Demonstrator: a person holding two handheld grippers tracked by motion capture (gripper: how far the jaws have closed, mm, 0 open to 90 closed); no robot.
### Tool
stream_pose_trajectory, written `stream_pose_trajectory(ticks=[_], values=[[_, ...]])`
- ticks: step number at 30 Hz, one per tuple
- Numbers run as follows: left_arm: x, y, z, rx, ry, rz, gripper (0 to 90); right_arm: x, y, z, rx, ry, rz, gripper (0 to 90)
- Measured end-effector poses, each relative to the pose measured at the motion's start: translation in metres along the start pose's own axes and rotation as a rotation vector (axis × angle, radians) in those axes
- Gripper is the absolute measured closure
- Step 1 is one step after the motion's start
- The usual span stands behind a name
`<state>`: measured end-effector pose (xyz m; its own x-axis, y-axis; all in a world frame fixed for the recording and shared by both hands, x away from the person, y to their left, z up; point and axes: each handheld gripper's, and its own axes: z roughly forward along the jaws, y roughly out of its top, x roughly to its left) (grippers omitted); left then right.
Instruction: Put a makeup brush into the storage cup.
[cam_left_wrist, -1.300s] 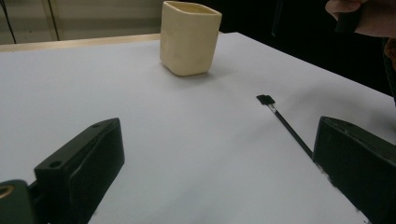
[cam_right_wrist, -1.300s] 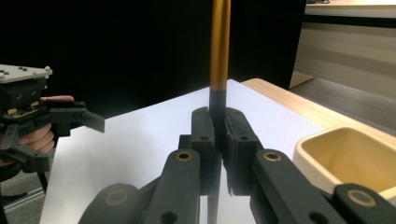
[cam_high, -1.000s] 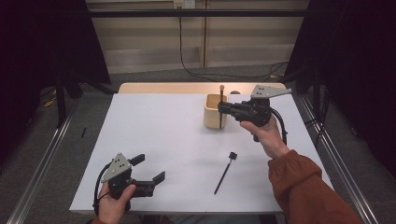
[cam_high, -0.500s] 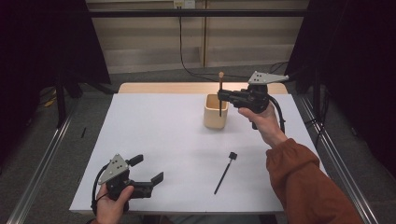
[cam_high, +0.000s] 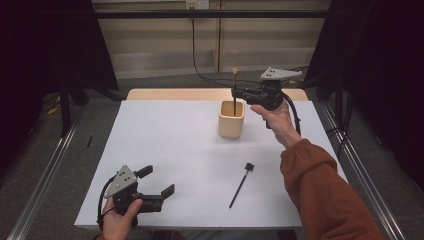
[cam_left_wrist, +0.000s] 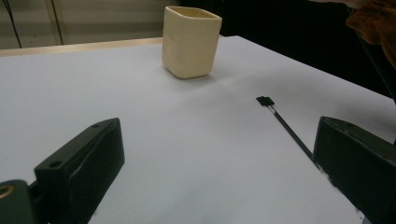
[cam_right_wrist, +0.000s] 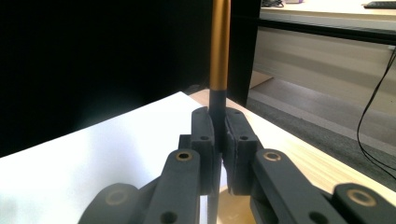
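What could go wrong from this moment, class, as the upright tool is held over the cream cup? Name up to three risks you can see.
1. The right gripper pinches the thin brush at one narrow spot, so it might tilt or slip.
2. The lower end stands close to the cup rim; a sideways nudge could tip the cup.
3. The black tool lies loose near the orange sleeve, which could sweep it off.

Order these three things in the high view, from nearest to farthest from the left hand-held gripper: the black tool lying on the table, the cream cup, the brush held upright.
1. Black tool: lying flat, right of the left hand-held gripper.
2. Cream cup: mid-table, farther back.
3. Brush: upright over the cup, clamped in the right hand-held gripper.
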<state>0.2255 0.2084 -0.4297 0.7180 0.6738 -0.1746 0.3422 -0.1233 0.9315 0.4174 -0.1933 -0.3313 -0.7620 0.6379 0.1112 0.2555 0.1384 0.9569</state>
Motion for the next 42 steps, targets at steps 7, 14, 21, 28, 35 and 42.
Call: stream_pose_trajectory(ticks=[7, 14, 21, 28, 35, 42], values=[[0.001, 0.0, 0.0, 0.004, 0.001, 0.003, 2.1, -0.014, -0.009, 0.009, 0.007, -0.036, 0.023, 83.5], [0.001, 0.001, 0.0, 0.002, -0.002, 0.003, 2.2, -0.022, -0.011, 0.013, 0.003, -0.054, 0.029, 83.5], [0.001, 0.001, 0.0, -0.003, 0.003, 0.002, 2.2, -0.029, -0.022, 0.017, 0.022, -0.065, 0.05, 83.5], [0.001, 0.001, -0.001, 0.0, 0.005, 0.002, 2.2, -0.029, -0.027, 0.02, 0.039, -0.064, 0.047, 83.4], [0.002, 0.001, -0.001, -0.004, 0.009, 0.002, 2.3, -0.028, -0.033, 0.025, 0.057, -0.063, 0.05, 83.4], [0.002, 0.001, -0.001, -0.004, 0.008, 0.002, 2.3, -0.03, -0.044, 0.027, 0.082, -0.067, 0.053, 83.4]])
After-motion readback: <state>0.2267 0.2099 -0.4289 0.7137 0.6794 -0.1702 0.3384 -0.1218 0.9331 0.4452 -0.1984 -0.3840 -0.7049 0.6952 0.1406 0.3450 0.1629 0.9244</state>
